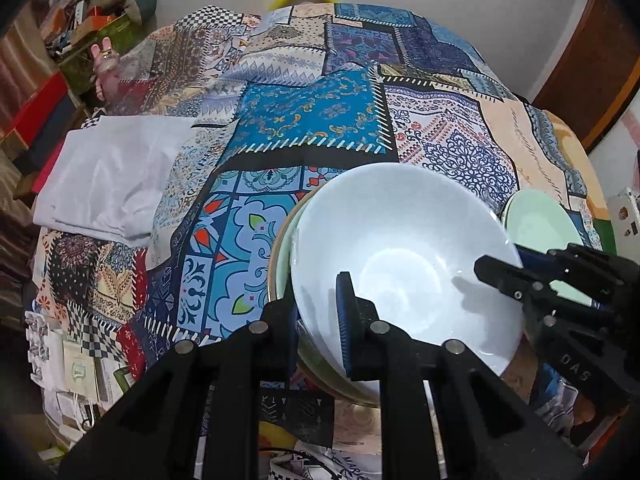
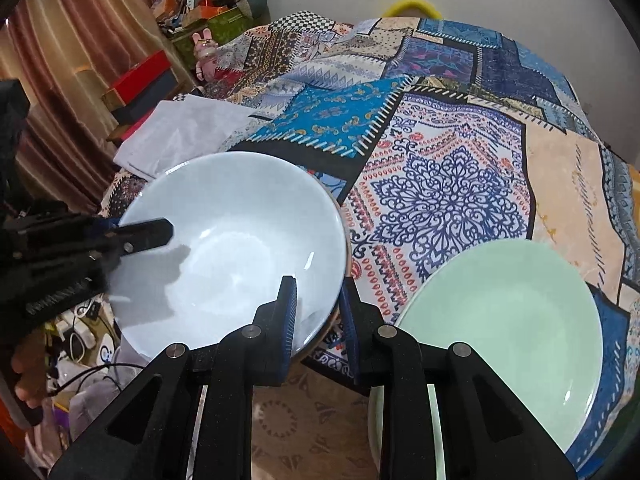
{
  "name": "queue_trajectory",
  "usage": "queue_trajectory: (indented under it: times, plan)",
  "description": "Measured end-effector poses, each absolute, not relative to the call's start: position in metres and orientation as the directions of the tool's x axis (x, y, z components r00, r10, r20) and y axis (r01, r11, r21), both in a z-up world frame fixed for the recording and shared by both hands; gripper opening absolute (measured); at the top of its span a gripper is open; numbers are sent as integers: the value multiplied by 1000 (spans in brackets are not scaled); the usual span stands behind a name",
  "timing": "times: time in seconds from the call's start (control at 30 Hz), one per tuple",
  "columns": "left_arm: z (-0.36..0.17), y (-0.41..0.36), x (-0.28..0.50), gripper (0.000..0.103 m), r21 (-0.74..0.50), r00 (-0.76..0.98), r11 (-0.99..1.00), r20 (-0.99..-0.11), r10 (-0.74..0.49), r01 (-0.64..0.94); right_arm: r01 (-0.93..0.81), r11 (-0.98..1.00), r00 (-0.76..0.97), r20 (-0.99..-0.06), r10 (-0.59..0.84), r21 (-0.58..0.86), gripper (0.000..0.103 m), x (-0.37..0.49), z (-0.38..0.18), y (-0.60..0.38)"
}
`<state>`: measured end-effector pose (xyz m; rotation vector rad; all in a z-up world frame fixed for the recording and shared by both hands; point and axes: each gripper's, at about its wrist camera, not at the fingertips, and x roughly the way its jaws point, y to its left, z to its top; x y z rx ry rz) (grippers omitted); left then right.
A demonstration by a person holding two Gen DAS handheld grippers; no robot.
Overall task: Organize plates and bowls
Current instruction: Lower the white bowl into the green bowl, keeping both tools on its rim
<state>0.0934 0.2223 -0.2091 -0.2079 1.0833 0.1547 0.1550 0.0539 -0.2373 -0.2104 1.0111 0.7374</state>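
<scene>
A pale blue bowl (image 1: 404, 256) (image 2: 236, 248) sits on top of a stack of bowls, with a green bowl rim (image 1: 286, 240) showing under it. My left gripper (image 1: 320, 304) straddles the bowl's near-left rim, one blue pad inside, one finger outside. My right gripper (image 2: 320, 312) straddles its right rim the same way; it also shows in the left wrist view (image 1: 516, 276). The left gripper shows in the right wrist view (image 2: 136, 232). A mint green plate (image 2: 500, 332) (image 1: 540, 228) lies to the right on the patchwork cloth.
A patterned patchwork cloth (image 1: 312, 120) covers the round table. A folded white cloth (image 1: 108, 172) (image 2: 180, 132) lies at the far left. Boxes and clutter (image 1: 80, 24) stand beyond the table's left side. Cables and papers (image 2: 80, 340) lie below the near-left edge.
</scene>
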Motion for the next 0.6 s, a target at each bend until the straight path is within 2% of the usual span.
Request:
queue_trajectory:
  times: [0.13,0.23,0.33,0.53,0.6]
  plan:
    - [-203,225,91,17,-114,470,965,-883,11,-236,-654,737,320,-822,472,169,21,153,-234,53]
    - [-195,225,88,17,-71,491,965,-869,64,-252,-654,736,325,-814,481,175,21,154,-230,50]
    - [-188,228,84,18,-84,513,964,-856,59,-251,-640,743,325,-808,492,195,22,156,-229,44]
    - [-193,238,77,31,-101,510,956,-859,57,-276,-628,744,296,-814,500,229,28,158,-234,39]
    - [-201,241,76,32,-114,495,953,-868,42,-282,-626,742,286,-815,503,238,29,158,-236,39]
